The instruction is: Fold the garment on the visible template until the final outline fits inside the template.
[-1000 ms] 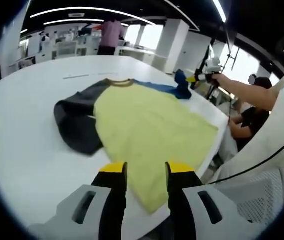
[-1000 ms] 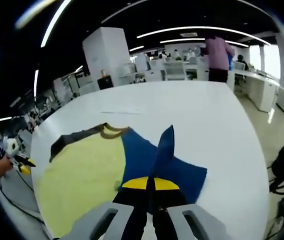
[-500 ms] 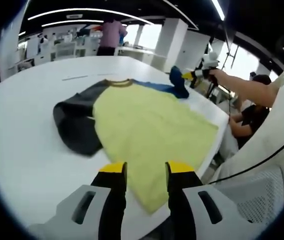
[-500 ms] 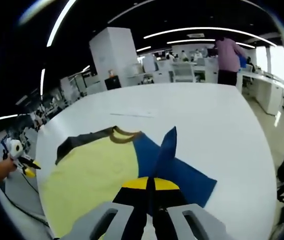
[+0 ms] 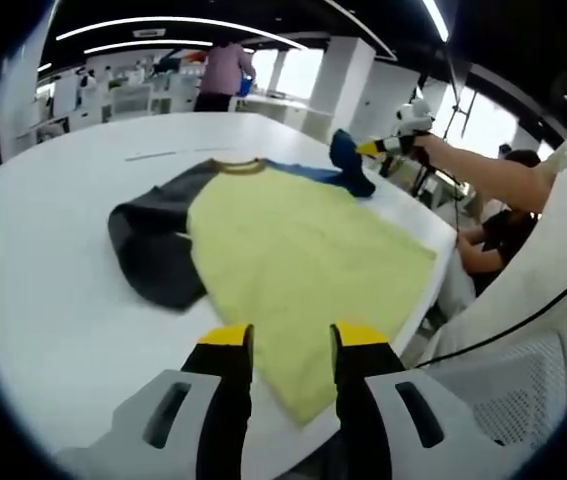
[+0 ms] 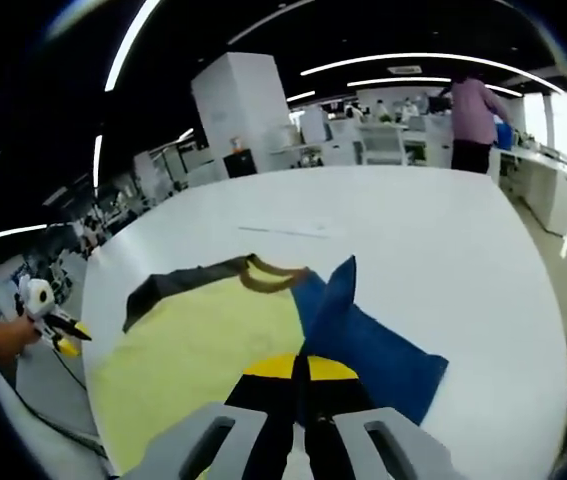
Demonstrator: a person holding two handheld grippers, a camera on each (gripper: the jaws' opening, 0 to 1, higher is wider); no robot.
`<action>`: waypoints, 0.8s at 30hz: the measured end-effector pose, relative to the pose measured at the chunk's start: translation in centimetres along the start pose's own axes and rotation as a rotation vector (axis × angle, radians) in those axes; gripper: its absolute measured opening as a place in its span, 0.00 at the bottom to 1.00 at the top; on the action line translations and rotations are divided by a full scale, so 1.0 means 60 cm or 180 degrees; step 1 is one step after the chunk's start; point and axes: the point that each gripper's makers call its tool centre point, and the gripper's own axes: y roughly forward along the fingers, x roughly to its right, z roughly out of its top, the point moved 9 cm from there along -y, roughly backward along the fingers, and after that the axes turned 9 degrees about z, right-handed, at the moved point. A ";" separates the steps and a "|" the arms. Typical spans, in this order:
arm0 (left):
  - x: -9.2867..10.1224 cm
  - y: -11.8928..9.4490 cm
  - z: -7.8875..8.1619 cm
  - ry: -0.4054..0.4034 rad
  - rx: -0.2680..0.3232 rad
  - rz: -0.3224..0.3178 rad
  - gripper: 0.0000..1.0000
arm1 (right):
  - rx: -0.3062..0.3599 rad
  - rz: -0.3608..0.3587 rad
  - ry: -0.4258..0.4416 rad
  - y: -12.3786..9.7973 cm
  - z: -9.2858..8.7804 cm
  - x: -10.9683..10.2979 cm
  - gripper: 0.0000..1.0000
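My right gripper (image 6: 298, 372) pinches the blue sleeve (image 6: 368, 335); lay it flat across the yellow body (image 5: 293, 250) (left gripper (image 5: 288, 345) spread, idle).

Open office: white surface (image 5: 53, 300), white pillar (image 6: 245, 115), dark ceiling with curved light strips (image 6: 413, 62), desks (image 6: 383, 145) behind, bright windows (image 5: 483, 125).

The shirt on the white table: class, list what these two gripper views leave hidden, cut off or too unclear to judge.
- Shirt hem, left gripper view: its near end passes behind the left gripper.
- Blue sleeve cuff, right gripper view: pinched inside the right gripper, so covered.
- Template outline: only a faint thin line on the table, too small to trace.
- Dark sleeve, right gripper view: seen edge-on, shape unclear.
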 end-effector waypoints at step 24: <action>-0.006 -0.008 -0.012 0.0012 0.0001 0.0003 0.28 | -0.0074 0.0396 -0.0083 0.100 0.040 -0.060 0.00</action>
